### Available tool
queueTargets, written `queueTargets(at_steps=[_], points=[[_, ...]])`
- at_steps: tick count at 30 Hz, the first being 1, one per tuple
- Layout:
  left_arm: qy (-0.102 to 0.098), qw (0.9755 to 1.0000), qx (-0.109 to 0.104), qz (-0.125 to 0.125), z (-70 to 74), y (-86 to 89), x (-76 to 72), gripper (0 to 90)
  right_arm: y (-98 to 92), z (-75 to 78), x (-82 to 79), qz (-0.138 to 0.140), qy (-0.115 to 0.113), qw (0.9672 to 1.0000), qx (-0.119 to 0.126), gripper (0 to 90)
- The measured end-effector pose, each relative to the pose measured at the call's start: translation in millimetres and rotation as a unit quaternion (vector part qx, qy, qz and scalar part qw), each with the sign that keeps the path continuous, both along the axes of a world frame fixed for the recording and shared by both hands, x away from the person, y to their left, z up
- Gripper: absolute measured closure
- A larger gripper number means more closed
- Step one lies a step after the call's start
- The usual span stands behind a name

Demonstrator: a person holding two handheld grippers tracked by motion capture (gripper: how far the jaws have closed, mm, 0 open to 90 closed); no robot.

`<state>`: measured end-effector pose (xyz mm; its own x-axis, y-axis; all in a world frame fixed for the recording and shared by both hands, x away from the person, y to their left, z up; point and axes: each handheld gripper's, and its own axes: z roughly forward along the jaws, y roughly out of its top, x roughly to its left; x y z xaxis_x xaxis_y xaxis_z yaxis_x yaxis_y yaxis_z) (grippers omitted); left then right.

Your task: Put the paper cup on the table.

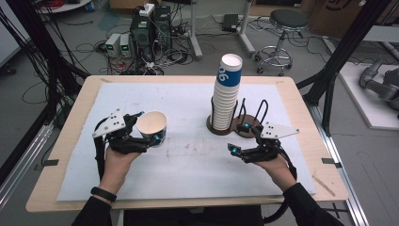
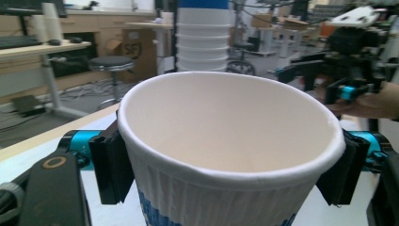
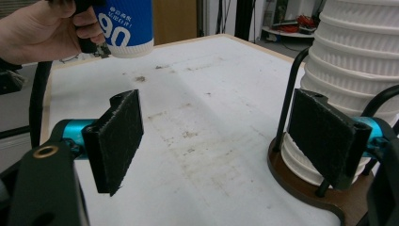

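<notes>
A stained white mat [image 1: 188, 160] is covering the wooden table [image 1: 301, 108]; cables and a stool [image 1: 284, 28] are lying beyond. The left gripper [image 1: 146, 127] is clamping a paper cup [image 1: 152, 126] upright between its pads. The right gripper [image 1: 237, 137] is standing apart, empty, just beside the cup stack [image 1: 226, 92] in its holder [image 1: 244, 129].

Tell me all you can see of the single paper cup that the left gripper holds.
The paper cup is white inside, with a rolled rim and a ribbed outer wall that is white above and blue below, with white print. It looks empty. It stands upright, mouth up, lifted above the white mat, at the left of the table, apart from the tall cup stack. The left gripper is shut on it: one black pad presses on each side just under the rim.
</notes>
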<state>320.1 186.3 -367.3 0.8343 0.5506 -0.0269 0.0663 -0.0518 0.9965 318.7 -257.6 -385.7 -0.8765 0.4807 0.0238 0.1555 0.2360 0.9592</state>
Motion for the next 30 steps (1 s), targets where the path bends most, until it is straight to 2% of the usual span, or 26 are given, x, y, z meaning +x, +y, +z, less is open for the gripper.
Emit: queueTargets(at_steps=[2, 5, 12, 21, 30], points=[[-0.002, 0.9997, -0.004, 0.025, -1.8, 6.1, 2.0, 20.7, -0.5, 0.1, 0.5, -0.002, -0.004, 1.0, 0.001, 19.3], [0.0, 0.9988, -0.009, 0.048, -4.0, 13.6, 5.1, 20.7, -0.5, -0.2, 0.9, -0.003, -0.003, 1.0, -0.001, 19.3], [-0.001, 0.9948, -0.011, 0.101, -8.8, 30.2, 11.1, 20.9, -0.8, -0.2, 1.3, -0.005, -0.003, 1.0, -0.002, 19.3], [-0.012, 0.9908, -0.011, 0.135, -14.7, 41.1, 16.6, 20.9, -1.0, -0.2, 1.6, -0.005, -0.003, 1.0, 0.0, 19.3], [-0.011, 0.9893, -0.008, 0.145, -18.4, 45.3, 22.0, 20.9, -1.4, -0.4, 2.0, -0.008, -0.001, 1.0, 0.0, 19.3]])
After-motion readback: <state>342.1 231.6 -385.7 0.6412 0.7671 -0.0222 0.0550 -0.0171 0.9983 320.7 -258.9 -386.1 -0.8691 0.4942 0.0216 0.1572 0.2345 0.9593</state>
